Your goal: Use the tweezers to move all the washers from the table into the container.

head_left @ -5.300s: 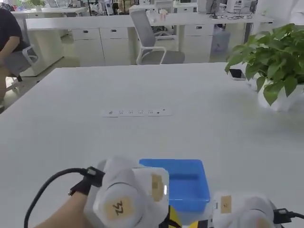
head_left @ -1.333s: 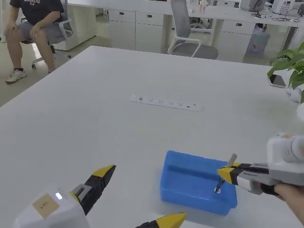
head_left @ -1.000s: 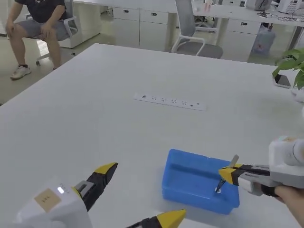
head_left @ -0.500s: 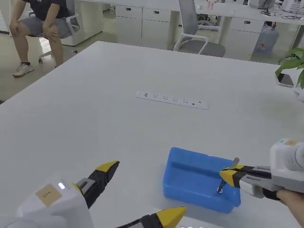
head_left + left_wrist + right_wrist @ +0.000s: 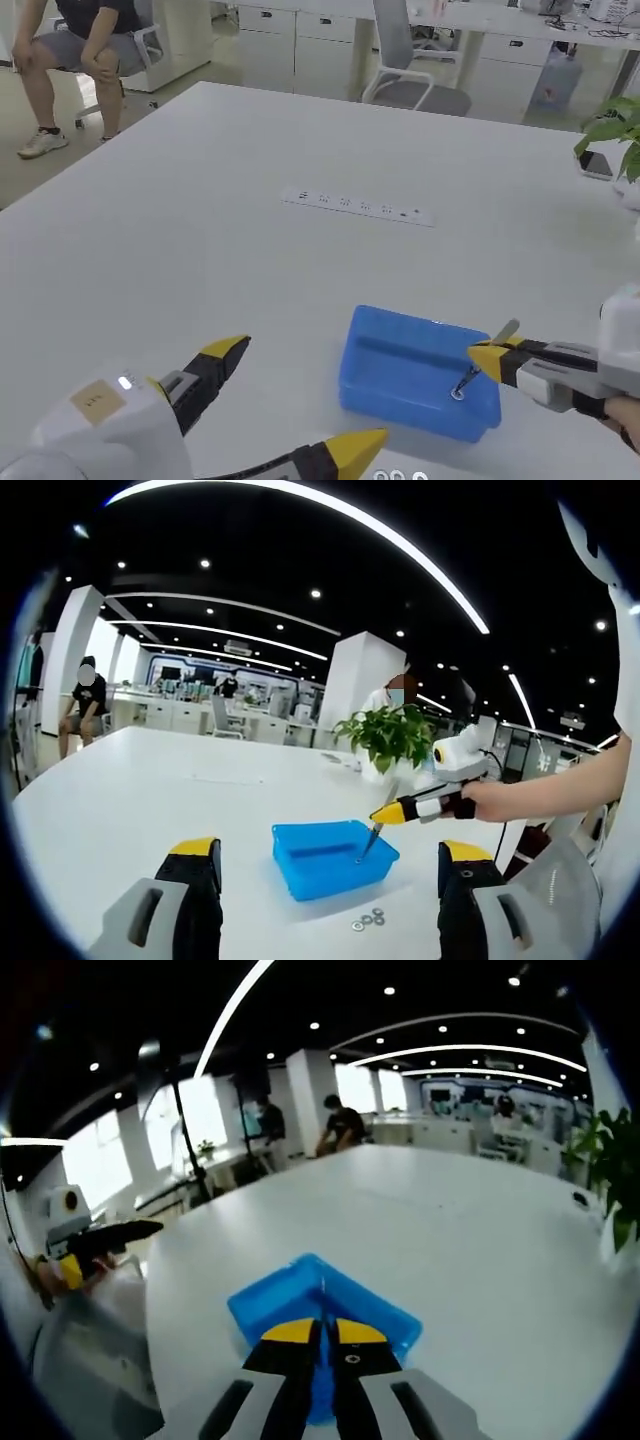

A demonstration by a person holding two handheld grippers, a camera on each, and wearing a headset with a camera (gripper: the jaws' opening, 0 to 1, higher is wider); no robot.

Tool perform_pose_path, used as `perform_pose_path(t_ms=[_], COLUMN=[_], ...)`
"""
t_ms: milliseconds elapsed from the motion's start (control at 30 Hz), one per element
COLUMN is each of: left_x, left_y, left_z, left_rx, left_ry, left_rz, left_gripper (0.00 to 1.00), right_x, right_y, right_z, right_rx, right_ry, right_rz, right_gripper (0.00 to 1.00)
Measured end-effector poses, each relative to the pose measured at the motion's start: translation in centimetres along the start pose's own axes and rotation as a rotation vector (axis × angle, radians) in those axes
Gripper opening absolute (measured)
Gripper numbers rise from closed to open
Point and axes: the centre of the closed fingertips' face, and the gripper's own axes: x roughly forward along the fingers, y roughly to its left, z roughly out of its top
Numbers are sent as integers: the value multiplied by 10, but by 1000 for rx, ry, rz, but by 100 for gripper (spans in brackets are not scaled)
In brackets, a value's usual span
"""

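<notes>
- The right tool point(image 5: 490, 358) is held level from the right side, its yellow-tipped jaws clenched on the tweezers point(image 5: 472, 376); the hand point(image 5: 627, 418) holding it is cut off by the frame edge.
- The tweezers slant down and to the left from the jaws, and a small washer point(image 5: 457, 394) is seen at their tips, inside the right part of the blue container point(image 5: 385, 405). Whether it touches the container floor cannot be told.
- The left tool point(image 5: 295, 398) is held low at the near left, released, with its jaws spread wide and pointing towards the container.
- A few loose washers point(image 5: 397, 477) lie on the white tabletop point(image 5: 250, 270), just in front of the container's near wall.
- Compared with 5.3 s ago, when both tools were bunched close under the camera, they are now well apart. Over the last half second the right tool has stayed clenched over the same part of the container, with the tweezers slanted more, and the left tool has stayed open.
- In the left gripper view the loose washers are seen whole between the two jaws, whereas the head view cuts them off at its bottom edge.
- In the right gripper view the jaws are seen pressed together with the container just beyond them, and the left tool appears at the far left.
- A power strip point(image 5: 357, 208) lies further out on the tabletop.
</notes>
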Motion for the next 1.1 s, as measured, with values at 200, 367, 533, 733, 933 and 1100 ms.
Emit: perform_pose_path(t_ms=[200,367,533,733,933,1100], left_x=[0,0,0,0,1,1], left_y=[0,-1,-2,-3,-3,-5], left_z=[-1,-1,-1,-3,-4,-3], left_rx=[-4,-5,-5,-5,-6,-5], left_ry=[3,5,6,11,18,16], left_rz=[-6,-14,-16,-19,-21,-27], left_gripper=[91,91,91,90,90,90], right_x=[-10,-17,-17,-11,-4,2], right_y=[21,34,46,55,60,61], right_z=[18,24,14,-10,-30,-43], right_rx=[-15,-31,-11,13,34,37], right_ry=[-47,-53,-44,-1,37,71], right_rz=[38,76,120,147,176,192], right_gripper=[2,2,2,2,2,2])
